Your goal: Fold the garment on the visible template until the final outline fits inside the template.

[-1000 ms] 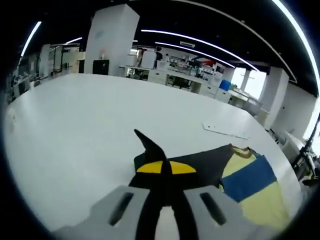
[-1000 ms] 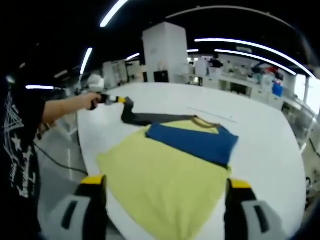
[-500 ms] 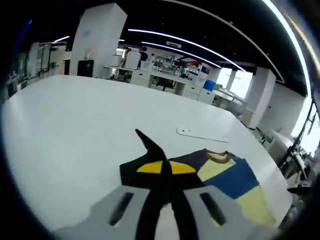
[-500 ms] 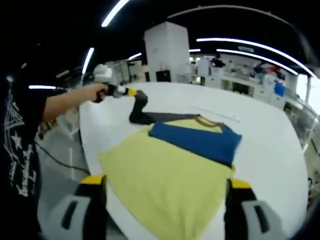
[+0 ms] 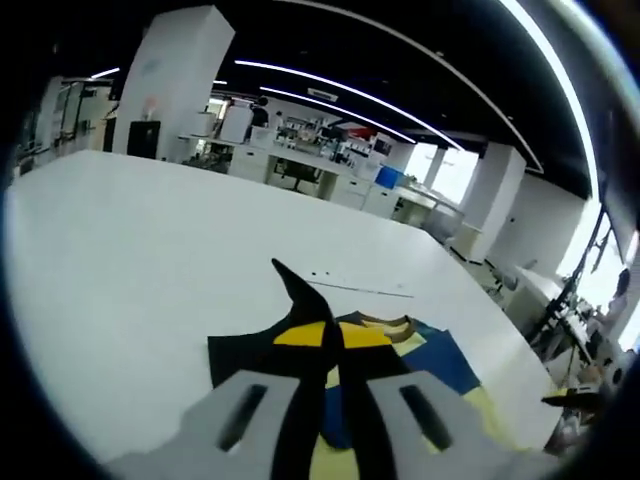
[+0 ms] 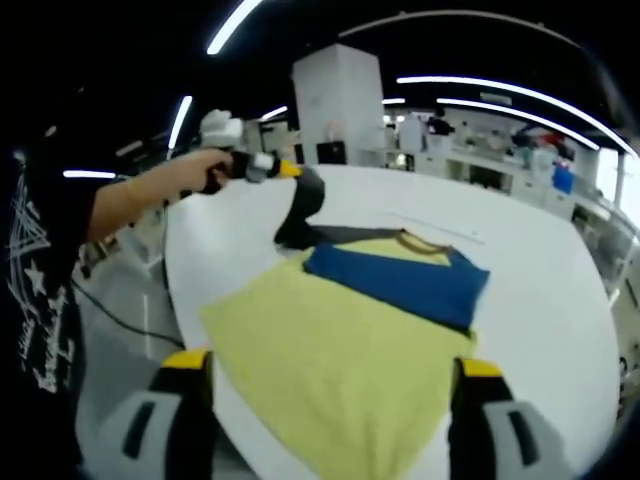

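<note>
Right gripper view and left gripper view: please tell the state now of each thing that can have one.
Yellow and blue garment: lying flat on the white table, dark sleeve lifted.
Left tongs: shut on the dark sleeve.
Right tongs: open, holding nothing.

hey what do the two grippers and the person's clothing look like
The right gripper has two grey jaws with dark slots and yellow bands near black tips. The left gripper matches: grey slotted jaws, yellow bands, black tips. The person wears a black T-shirt with a white print; a dark cable hangs below the arm.
</note>
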`<action>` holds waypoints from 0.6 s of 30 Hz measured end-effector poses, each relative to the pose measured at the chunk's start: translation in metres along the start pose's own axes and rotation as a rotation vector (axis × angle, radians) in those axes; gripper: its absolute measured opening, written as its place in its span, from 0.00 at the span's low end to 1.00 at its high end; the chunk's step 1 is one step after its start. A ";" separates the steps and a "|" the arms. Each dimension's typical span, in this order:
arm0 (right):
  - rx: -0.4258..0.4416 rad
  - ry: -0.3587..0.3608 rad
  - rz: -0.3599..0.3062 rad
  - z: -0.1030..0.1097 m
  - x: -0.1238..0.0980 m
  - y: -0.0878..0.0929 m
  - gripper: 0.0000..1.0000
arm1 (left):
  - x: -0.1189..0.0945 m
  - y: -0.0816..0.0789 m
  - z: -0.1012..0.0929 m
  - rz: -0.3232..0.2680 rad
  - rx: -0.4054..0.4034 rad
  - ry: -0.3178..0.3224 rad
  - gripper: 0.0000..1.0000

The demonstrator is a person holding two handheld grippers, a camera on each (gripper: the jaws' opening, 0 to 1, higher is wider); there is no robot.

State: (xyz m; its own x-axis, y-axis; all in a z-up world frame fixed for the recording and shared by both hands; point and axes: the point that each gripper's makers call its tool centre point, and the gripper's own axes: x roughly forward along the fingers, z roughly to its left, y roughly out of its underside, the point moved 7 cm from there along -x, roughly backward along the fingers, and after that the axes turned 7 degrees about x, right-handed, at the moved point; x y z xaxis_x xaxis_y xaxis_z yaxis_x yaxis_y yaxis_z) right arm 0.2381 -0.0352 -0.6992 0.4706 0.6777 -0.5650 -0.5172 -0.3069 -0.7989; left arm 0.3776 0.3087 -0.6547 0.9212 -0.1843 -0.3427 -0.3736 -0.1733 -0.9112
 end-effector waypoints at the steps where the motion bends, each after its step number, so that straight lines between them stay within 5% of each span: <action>1: 0.002 0.000 -0.001 0.000 0.000 0.000 0.99 | 0.002 -0.001 -0.003 -0.001 -0.001 0.007 0.00; 18: 0.015 0.001 0.000 -0.003 -0.003 0.004 0.99 | 0.035 -0.002 -0.069 -0.007 0.022 0.129 0.00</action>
State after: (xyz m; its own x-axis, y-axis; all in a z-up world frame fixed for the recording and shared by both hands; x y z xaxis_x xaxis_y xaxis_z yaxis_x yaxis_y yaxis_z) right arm 0.2370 -0.0407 -0.7017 0.4718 0.6769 -0.5649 -0.5279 -0.2963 -0.7959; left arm 0.4034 0.2358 -0.6492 0.9016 -0.3064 -0.3055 -0.3637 -0.1543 -0.9186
